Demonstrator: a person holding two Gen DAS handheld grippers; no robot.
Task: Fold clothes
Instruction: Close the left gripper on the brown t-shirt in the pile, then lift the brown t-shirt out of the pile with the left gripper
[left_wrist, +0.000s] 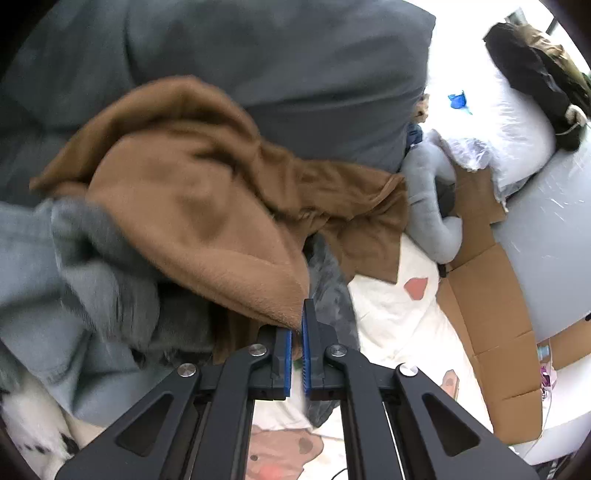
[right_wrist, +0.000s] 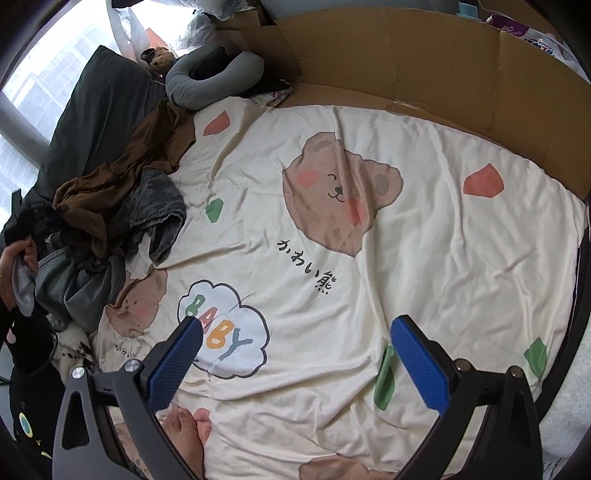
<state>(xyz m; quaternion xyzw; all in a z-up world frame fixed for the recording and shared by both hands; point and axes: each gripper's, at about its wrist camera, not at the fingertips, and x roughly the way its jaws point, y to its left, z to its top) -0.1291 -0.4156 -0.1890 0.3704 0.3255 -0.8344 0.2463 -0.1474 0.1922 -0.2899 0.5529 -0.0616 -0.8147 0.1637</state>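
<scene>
Your left gripper (left_wrist: 297, 334) fingers pinch the hem of the soft, limp brown garment (left_wrist: 207, 206) atop the pile at the bed's (right_wrist: 424, 295) edge, so expect sagging, while your right gripper (right_wrist: 295, 354) fingers stand spread and empty.

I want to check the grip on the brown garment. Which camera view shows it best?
The left wrist view: the brown garment fills the centre, and its hem sits pinched in the shut left hand-held gripper. The right wrist view shows it only small and crumpled in the clothes pile at the left, with no grip visible.
</scene>
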